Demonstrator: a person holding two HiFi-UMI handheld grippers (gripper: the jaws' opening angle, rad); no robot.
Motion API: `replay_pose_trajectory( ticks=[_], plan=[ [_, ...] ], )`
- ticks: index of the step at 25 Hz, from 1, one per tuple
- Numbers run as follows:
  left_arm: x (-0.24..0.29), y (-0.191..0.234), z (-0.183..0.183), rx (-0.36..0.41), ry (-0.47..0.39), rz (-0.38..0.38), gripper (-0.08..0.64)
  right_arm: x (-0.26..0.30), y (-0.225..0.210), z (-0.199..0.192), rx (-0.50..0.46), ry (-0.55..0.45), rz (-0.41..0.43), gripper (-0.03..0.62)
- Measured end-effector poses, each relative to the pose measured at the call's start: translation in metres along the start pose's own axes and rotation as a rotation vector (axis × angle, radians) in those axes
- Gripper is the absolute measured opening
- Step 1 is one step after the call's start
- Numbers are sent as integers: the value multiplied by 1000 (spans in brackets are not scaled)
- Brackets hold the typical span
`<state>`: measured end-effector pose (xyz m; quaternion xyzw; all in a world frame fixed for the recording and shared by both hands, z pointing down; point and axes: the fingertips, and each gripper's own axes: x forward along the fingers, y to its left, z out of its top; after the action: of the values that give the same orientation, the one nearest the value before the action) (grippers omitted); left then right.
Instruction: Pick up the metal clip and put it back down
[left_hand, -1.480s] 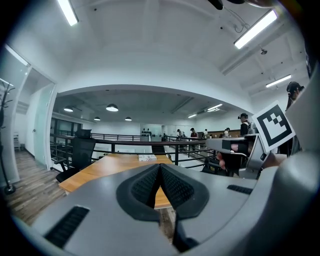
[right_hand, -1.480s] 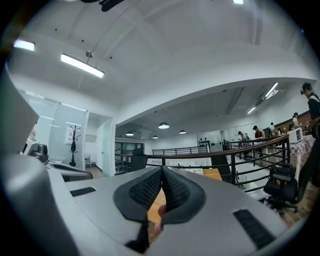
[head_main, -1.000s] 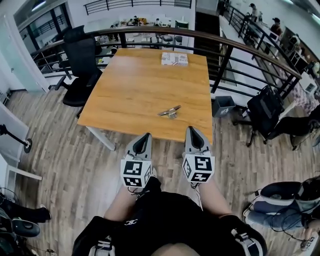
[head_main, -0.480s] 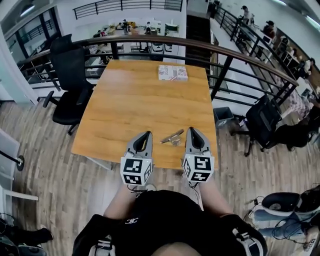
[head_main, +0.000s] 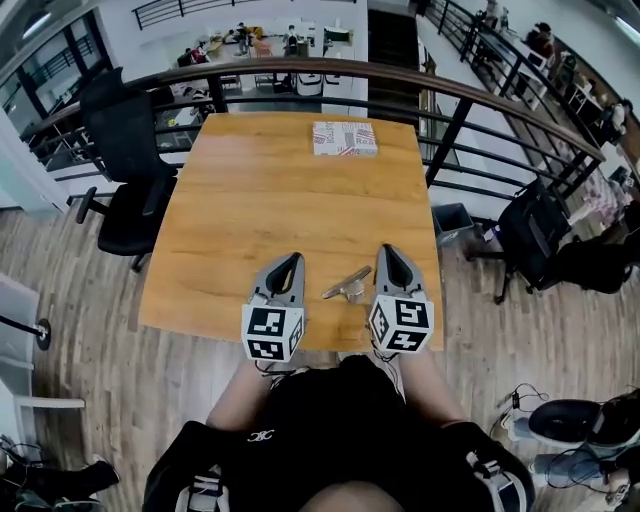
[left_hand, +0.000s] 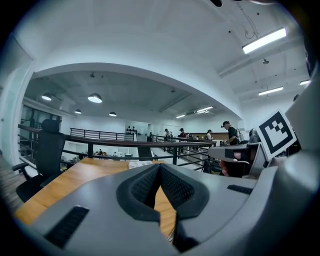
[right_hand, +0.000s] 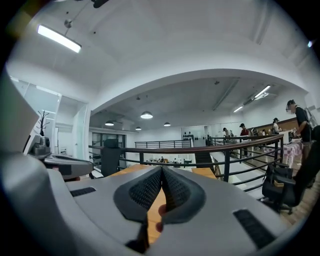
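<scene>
your left gripper (head_main: 290, 262) and right gripper (head_main: 388, 252) have advanced from short of the table (head_main: 250, 190) to over its near edge. they now flank the metal clip (head_main: 346, 287), which lies on the wood between them. both pairs of jaws are closed and empty; open one pair before grasping

Pretty bright and even, lit by ceiling strip lights (right_hand: 58, 38). Strong fisheye bend everywhere, and both gripper views go black at the corners.
</scene>
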<state>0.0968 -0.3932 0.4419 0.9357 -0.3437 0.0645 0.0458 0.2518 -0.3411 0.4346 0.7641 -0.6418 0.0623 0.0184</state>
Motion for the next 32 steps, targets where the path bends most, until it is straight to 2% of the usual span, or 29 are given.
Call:
replay_pose_trajectory(
  ticks=[2,4,5,6,7,9,14,21,25,32],
  plan=[
    [13,2,-2,-9,4,4,14,14,-13,-3,17,-1,-17,12],
    [27,4,-2,-14,7,5,14,31,-26,-8,78,7,-17,12],
    [33,5,-2,-14,8,4,14,40,-31,-13,129,19,-3,54],
    [39,5,-3,-13,10,3,14,48,-36,-20,189,36,14,129],
    [45,5,-4,-12,11,1,14,55,-43,-27,252,57,24,163],
    [53,5,-6,-17,12,-2,14,66,-57,-45,376,106,18,186],
    [59,14,-18,-22,40,-11,14,80,-75,-93,637,239,-48,199],
    [53,30,-33,-34,73,-8,14,84,-78,-172,980,403,-112,199],
    [47,38,-41,-46,83,1,14,79,-75,-215,1058,494,-151,199],
    [33,42,-48,-49,98,17,14,70,-62,-257,1099,589,-168,199]
  ],
)
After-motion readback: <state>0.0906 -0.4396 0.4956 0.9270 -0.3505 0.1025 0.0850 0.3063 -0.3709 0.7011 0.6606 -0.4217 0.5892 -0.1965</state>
